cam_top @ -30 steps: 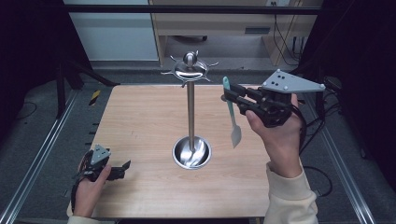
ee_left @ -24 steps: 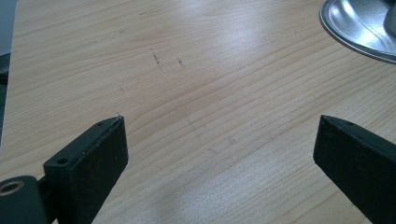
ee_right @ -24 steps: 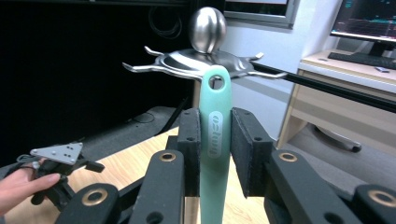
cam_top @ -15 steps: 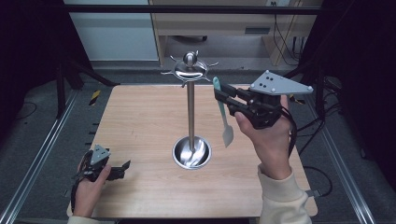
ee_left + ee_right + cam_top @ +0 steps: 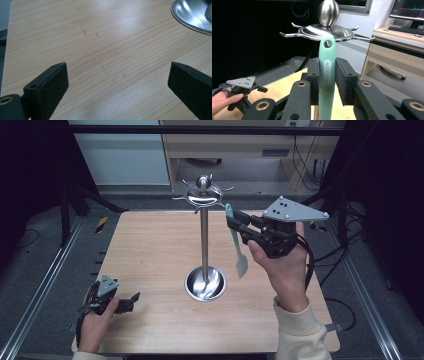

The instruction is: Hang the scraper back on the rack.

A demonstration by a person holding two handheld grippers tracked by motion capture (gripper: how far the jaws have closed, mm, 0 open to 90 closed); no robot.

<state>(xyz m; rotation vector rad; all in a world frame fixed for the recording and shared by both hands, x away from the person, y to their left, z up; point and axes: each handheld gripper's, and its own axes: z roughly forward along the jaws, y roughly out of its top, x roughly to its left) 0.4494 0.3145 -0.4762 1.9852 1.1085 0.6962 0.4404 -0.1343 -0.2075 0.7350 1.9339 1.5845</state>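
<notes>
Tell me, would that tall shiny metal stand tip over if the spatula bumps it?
Probably not easily: the tall shiny metal stand has a wide round base flat on the wooden table. Its thin pole carries a hooked top, so a hard knock up high might rock it.

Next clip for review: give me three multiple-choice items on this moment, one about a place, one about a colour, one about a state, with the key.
1. Where does the left hand-held gripper sit?
A. low over the table's near left corner
B. at the top of the stand
C. inside the stand's base dish

2. What colour is the handle of the spatula?
A. red
B. mint green
C. black

3. How do the right hand-held gripper jaws stand?
A. wide open with nothing between them
B. closed on the spatula's handle
C. closed on the stand's pole

Key: 1 A, the high view shows it by the near left corner of the table, away from the stand. 2 B, the right gripper view shows a mint green handle. 3 B, both pads press the handle just below the stand's hook ring.
</notes>
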